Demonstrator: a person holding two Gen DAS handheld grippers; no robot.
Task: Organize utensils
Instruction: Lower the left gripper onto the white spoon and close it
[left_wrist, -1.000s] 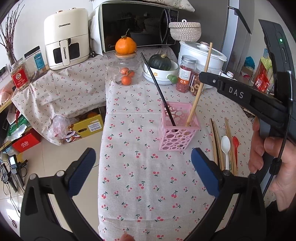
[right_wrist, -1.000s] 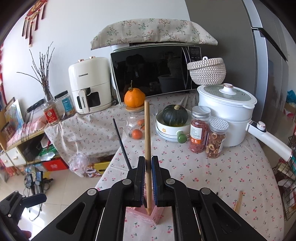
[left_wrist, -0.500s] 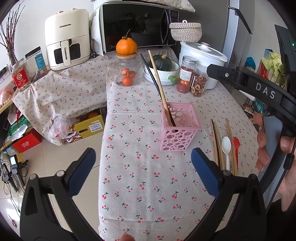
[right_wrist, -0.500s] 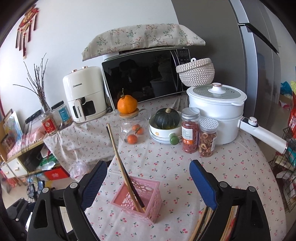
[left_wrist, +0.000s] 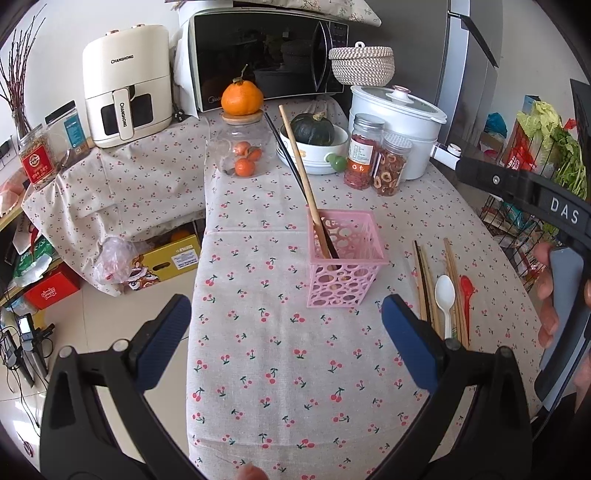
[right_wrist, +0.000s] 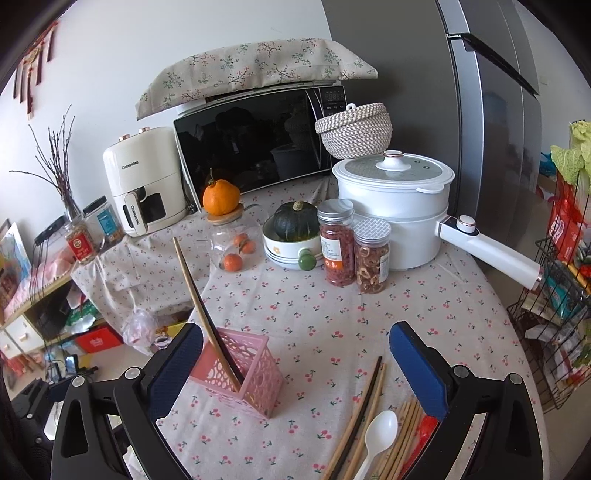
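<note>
A wooden chopstick (left_wrist: 301, 173) stands in the pink perforated basket (left_wrist: 345, 275) on the cherry-print tablecloth (left_wrist: 280, 369). Its lower end sits inside the basket; its long axis leans up and away toward the glass jar of oranges (left_wrist: 242, 155), tip to the upper left in both views. A black chopstick (left_wrist: 286, 155) leans alongside it on nearly the same axis.

To the right of the basket, well apart from it, more utensils lie flat: a bundle of chopsticks (right_wrist: 364, 410), a white plastic spoon (right_wrist: 380, 430) and a red spoon (left_wrist: 466, 291), long axes running roughly front to back on the table.

The right gripper (right_wrist: 295, 369) has just been opening; its blue pads stand wide apart with nothing clamped, above the basket and the loose utensils. One second earlier the pads were pressed on the wooden chopstick, held nearly upright over the basket; the chopstick now rests free against the basket's left rim.

The left gripper (left_wrist: 286, 339) is spread wide and empty over bare tablecloth in front of the basket, unchanged from the earlier frame.
</note>
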